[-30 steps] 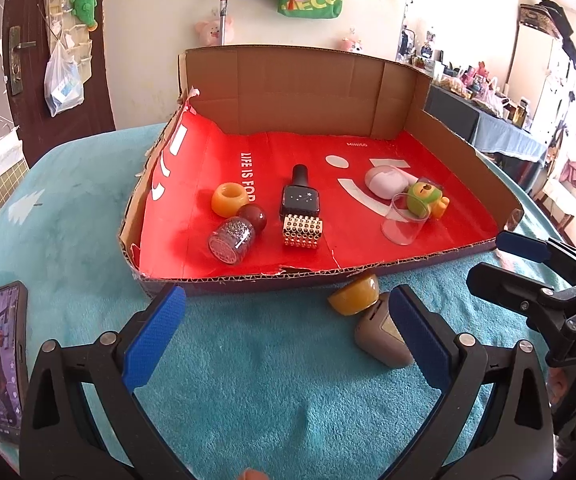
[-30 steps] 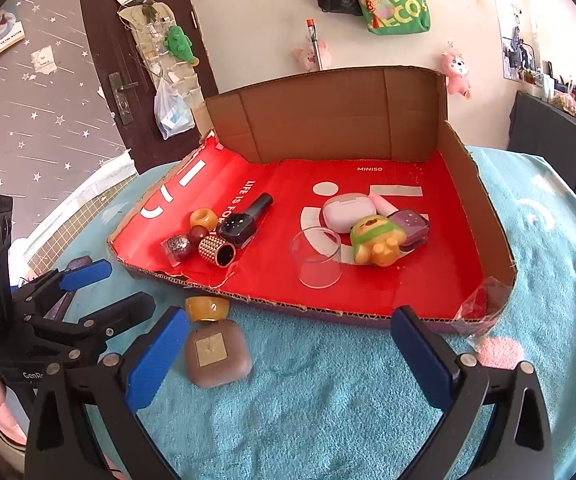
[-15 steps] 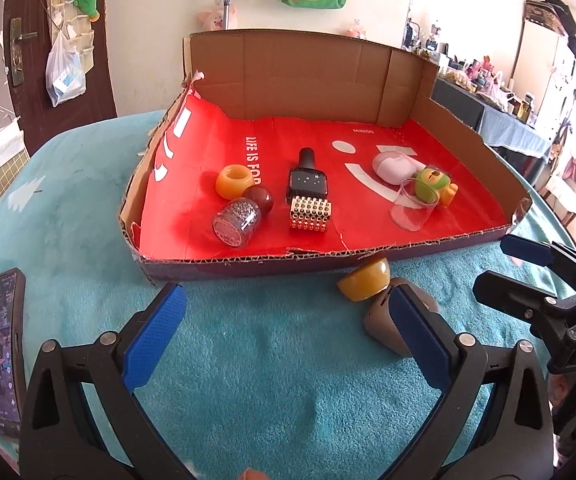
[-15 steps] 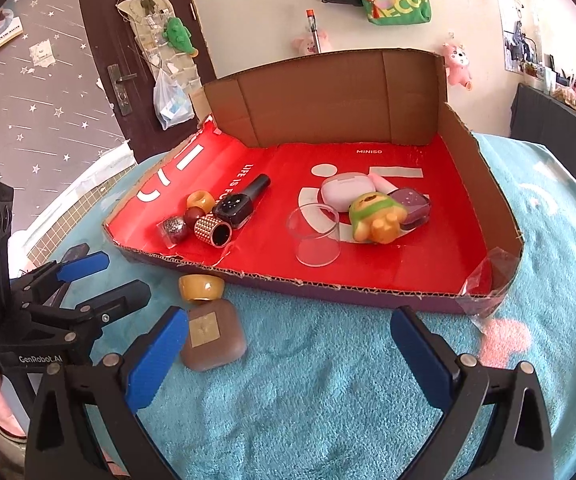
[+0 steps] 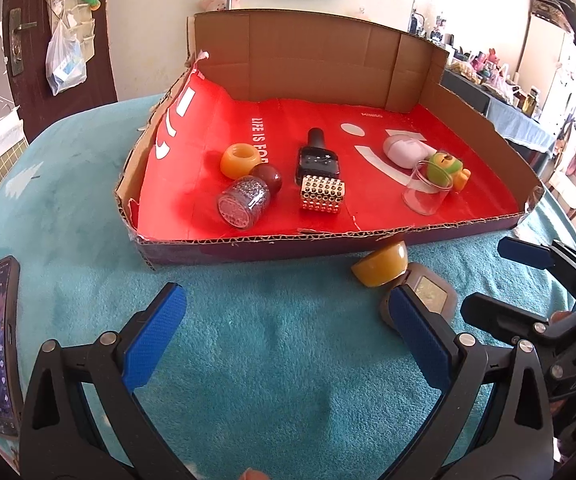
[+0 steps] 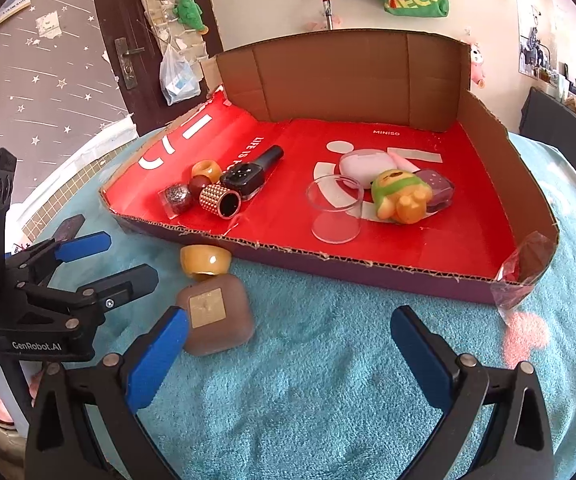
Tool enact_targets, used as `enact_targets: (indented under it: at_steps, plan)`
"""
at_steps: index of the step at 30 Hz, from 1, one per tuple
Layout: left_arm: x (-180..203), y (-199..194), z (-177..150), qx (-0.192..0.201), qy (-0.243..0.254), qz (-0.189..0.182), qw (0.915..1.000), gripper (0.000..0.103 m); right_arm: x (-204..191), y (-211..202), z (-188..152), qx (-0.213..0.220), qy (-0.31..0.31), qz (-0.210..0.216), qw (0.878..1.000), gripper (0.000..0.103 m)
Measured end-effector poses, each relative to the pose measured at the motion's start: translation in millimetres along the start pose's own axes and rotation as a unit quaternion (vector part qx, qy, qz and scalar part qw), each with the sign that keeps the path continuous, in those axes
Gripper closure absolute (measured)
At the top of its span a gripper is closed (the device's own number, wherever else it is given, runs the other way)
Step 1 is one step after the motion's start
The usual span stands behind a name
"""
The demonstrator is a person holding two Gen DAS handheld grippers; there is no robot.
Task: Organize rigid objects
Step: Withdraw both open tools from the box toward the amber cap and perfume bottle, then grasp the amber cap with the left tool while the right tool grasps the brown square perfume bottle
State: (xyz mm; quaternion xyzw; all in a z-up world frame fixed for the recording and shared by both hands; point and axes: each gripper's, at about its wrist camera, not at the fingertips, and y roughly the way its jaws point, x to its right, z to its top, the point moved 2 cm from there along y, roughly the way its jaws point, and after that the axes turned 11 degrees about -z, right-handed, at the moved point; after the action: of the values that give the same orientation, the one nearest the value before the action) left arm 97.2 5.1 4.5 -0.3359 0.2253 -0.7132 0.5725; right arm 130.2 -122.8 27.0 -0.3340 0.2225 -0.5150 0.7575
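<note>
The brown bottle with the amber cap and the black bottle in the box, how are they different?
The brown bottle lies outside the cardboard box on the teal cloth; the black bottle lies inside on the red floor. The brown bottle is squat with rounded corners and a gold label; the black bottle has a slim black cap. The brown bottle's cap is wide and amber. Both lie on their sides.

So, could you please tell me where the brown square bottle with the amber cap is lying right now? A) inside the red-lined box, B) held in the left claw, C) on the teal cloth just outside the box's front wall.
C: the brown square bottle lies on the teal cloth before the box's front wall, both claws open.
</note>
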Motion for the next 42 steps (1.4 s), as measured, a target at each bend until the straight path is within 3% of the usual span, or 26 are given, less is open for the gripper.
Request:
enact_targets:
  at_steps: [16,22,29,38,42]
  plan:
    - [-10.2,0.3,2.9,-0.001,-0.011,0.004,0.9999,0.000,-32.9,28.3,0.6,-0.032,-0.042,-0.003,0.999,0.000]
    - [-8.7,2.5,3.7,-0.003,-0.012,-0.004,0.9999,0.000,-18.5,28.2,1.3,-0.035,-0.016,-0.028,0.999,0.002]
    - [1.1,16.0,7.4,-0.018,-0.013,-0.046,0.9987,0.000,6.7,21.4,-3.5,-0.037,0.009,-0.042,0.998,0.003]
    - [12.7,38.1,17.3,-0.042,-0.028,-0.069,0.9963,0.002,-10.8,20.6,-5.2,-0.025,-0.038,-0.032,0.998,0.022]
    - [17.2,44.2,17.5,-0.048,-0.027,-0.059,0.9967,0.013,-16.0,21.5,-2.9,-0.021,-0.049,-0.023,0.998,0.030]
